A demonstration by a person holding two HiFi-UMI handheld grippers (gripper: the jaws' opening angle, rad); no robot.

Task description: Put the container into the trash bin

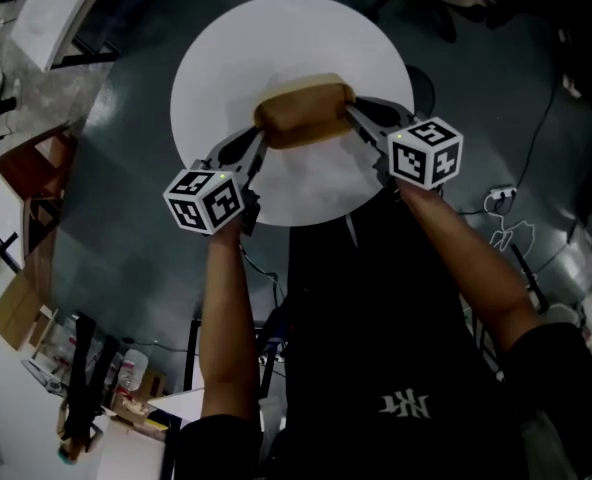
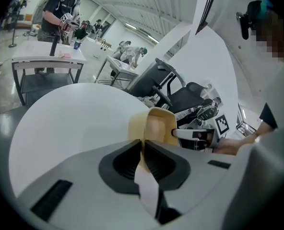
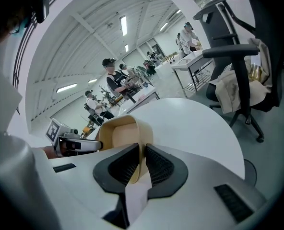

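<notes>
A tan, open-topped container (image 1: 301, 113) is over the near half of the round white table (image 1: 276, 28), held from both ends. My left gripper (image 1: 261, 133) is shut on its left rim, and the left gripper view shows the thin wall (image 2: 156, 123) pinched between the dark pads (image 2: 125, 162). On the opposite end my right gripper (image 1: 351, 113) is shut on the rim, the wall (image 3: 123, 133) squeezed between its pads (image 3: 159, 164). Each gripper view shows the other gripper beyond the container. Whether the container's base touches the table I cannot tell.
A black office chair (image 3: 247, 56) with cloth on it stands beyond the table's right side. Another chair (image 2: 166, 80) stands behind the table in the left gripper view. Cables (image 1: 506, 218) lie on the dark floor; boxes and clutter (image 1: 96, 378) sit lower left. People work at far tables (image 2: 46, 61).
</notes>
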